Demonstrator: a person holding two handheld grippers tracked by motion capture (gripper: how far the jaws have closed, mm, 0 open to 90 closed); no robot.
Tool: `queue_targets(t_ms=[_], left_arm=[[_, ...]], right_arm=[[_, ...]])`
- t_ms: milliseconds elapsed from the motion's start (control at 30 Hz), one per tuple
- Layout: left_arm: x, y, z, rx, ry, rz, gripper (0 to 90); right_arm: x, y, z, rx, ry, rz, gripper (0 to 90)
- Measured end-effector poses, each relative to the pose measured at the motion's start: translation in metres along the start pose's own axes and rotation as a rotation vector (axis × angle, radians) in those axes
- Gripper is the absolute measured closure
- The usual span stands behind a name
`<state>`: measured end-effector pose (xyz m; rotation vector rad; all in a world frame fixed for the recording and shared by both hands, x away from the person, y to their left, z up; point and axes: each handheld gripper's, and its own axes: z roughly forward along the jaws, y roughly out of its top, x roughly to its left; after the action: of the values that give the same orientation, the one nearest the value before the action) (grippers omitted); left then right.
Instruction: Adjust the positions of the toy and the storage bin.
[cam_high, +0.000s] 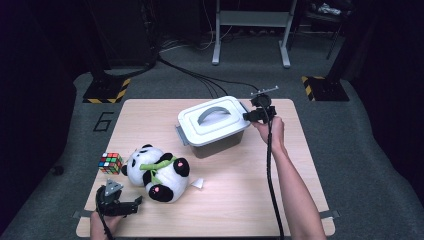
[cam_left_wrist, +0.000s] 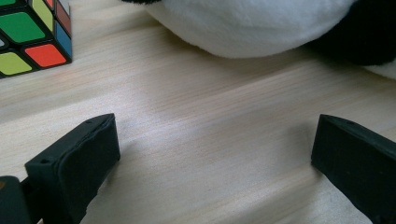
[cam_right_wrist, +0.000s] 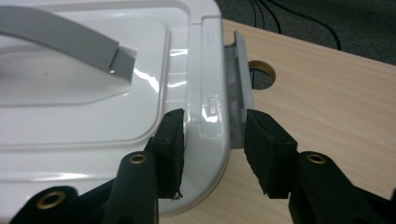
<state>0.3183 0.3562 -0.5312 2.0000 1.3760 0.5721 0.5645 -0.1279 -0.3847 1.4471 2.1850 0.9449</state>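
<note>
- I am viewing the bench (cam_high: 240, 200), a light wood top; it is carrying every item listed below.
- I am working at the white box (cam_high: 216, 131), which is sitting on the far half of the bench, right of centre. Its white lid (cam_right_wrist: 93, 116) is resting on it, with a grey handle (cam_right_wrist: 60, 35) arching over the middle.
- I am seeing the panda plush (cam_high: 157, 172) lying on its back on the near left part of the bench, a green scarf around its neck, well apart from the white box.
- I am holding the right hand-held gripper (cam_right_wrist: 215, 140) at the right end of the white box. Its jaws are straddling the lid rim and the grey latch (cam_right_wrist: 238, 84) there: the left pad is touching the lid's top edge and the right pad is touching the latch's outer face. I am reading this as grasping the lid edge and latch together.
- I am keeping the left hand-held gripper (cam_left_wrist: 212, 149) low over the near left corner of the bench, jaws released and spread wide, with bare wood between them. The plush is lying just beyond the jaws.
- I am noting the colour cube (cam_high: 110, 163) standing just left of the plush's head.
</note>
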Motion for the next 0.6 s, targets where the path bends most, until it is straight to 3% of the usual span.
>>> queue_targets(t_ms=[67, 167, 400, 567, 600], left_arm=[[0.000, 0.000, 0.000, 0.000, 0.000, 0.000, 0.7], [0.000, 0.000, 0.000, 0.000, 0.000, 0.000, 0.7], [0.000, 0.000, -0.001, 0.007, -0.002, 0.002, 0.7], [0.000, 0.000, 0.000, 0.004, -0.001, 0.004, 0.7], [0.001, 0.000, 0.000, 0.003, 0.000, 0.006, 0.7]], right_arm=[[-0.003, 0.000, 0.001, -0.020, 0.000, 0.003, 55.1], [-0.009, 0.000, -0.002, -0.092, -0.012, 0.023, 57.2], [-0.023, 0.003, 0.006, -0.068, -0.057, 0.038, 60.3], [-0.028, 0.003, 0.012, -0.063, -0.039, 0.049, 63.3], [-0.029, 0.003, 0.016, -0.065, -0.019, 0.049, 64.5]])
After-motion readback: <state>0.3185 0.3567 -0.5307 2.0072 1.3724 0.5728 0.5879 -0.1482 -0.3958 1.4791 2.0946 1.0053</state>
